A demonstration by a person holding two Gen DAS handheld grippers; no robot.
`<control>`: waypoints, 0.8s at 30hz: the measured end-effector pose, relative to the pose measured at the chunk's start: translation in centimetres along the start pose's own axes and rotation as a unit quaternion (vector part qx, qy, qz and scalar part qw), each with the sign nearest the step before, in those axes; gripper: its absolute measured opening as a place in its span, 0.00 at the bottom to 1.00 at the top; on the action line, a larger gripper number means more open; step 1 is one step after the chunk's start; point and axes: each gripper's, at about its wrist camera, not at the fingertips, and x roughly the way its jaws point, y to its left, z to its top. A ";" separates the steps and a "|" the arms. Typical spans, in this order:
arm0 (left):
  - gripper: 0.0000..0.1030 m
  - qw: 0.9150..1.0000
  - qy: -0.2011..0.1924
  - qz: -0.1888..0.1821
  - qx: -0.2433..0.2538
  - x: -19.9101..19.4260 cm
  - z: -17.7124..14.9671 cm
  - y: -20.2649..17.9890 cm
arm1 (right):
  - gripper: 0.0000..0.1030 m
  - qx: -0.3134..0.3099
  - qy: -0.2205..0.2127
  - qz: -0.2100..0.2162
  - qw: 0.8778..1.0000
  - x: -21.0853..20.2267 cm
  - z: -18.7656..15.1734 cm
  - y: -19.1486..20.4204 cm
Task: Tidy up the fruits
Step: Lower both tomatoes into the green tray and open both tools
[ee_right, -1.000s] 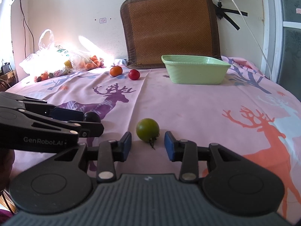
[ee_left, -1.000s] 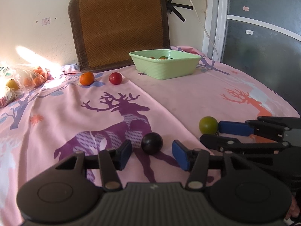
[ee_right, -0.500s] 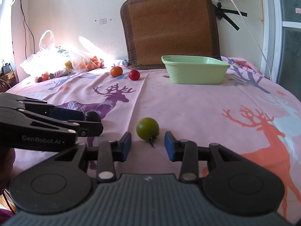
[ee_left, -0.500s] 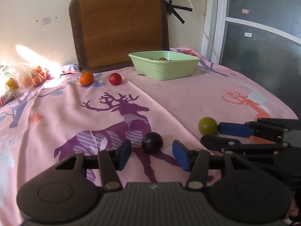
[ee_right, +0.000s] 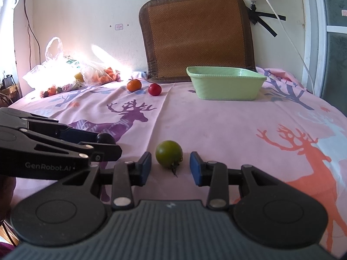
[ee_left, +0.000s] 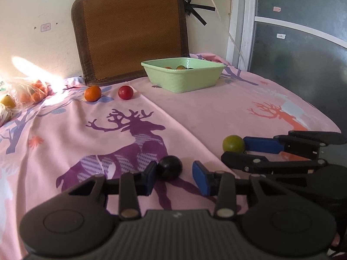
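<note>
A dark round fruit [ee_left: 169, 167] lies on the pink deer-print cloth between the fingers of my left gripper [ee_left: 175, 177], which is open; the left pad touches it. A green tomato [ee_right: 169, 154] lies between the fingers of my right gripper [ee_right: 170, 168], also open, not touching. The tomato also shows in the left wrist view [ee_left: 233, 143], and the dark fruit in the right wrist view [ee_right: 105, 138]. A light green basin [ee_left: 183, 77] stands at the back with a few fruits inside. An orange [ee_left: 92, 93] and a red tomato [ee_left: 125, 92] lie left of it.
A brown woven cushion [ee_left: 132, 28] leans on the wall behind the basin. Plastic bags of fruit [ee_right: 65, 73] sit at the back left. A cable [ee_right: 288, 34] hangs at the right by a glass door. The table edge curves on the right.
My left gripper has shifted slightly right and forward, so its left pad now meets the dark fruit. The right gripper and green tomato have barely moved.
</note>
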 end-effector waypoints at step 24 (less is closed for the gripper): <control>0.26 0.994 -0.007 -0.098 -0.042 12.8 19.2 0.3 | 0.29 0.048 -0.055 -0.023 0.997 8.5 11.3 -10.9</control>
